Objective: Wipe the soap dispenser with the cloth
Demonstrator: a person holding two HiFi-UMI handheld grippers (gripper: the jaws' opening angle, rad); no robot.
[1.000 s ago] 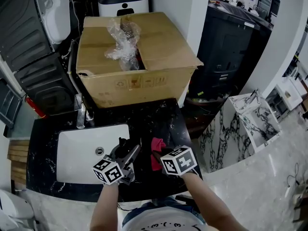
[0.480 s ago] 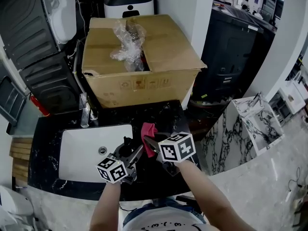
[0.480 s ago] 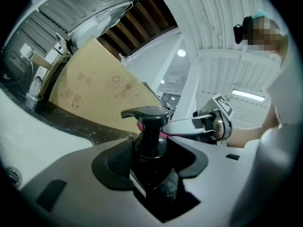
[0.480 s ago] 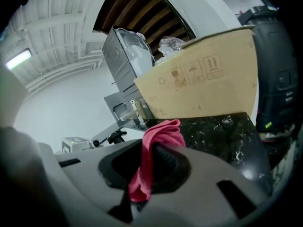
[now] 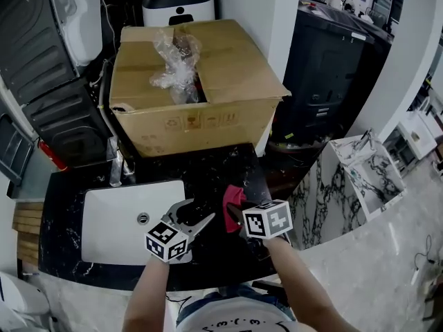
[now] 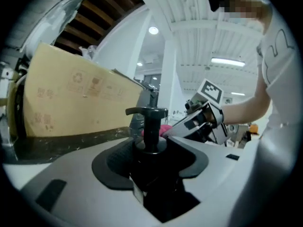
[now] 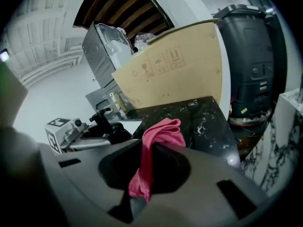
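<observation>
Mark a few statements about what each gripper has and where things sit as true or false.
1. The right gripper grips a pink cloth. True.
2. The left gripper is empty. False: its jaws clamp a black soap dispenser.
3. The cardboard box stands behind the sink. True.
4. The pink cloth lies in the sink. False: it hangs from the right gripper, above the black counter.

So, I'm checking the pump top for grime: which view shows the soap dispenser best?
The left gripper view: the soap dispenser sits close and centred in the left claw, pump head clear. The right gripper view shows it small and dark at left; the head view barely shows it.
</observation>
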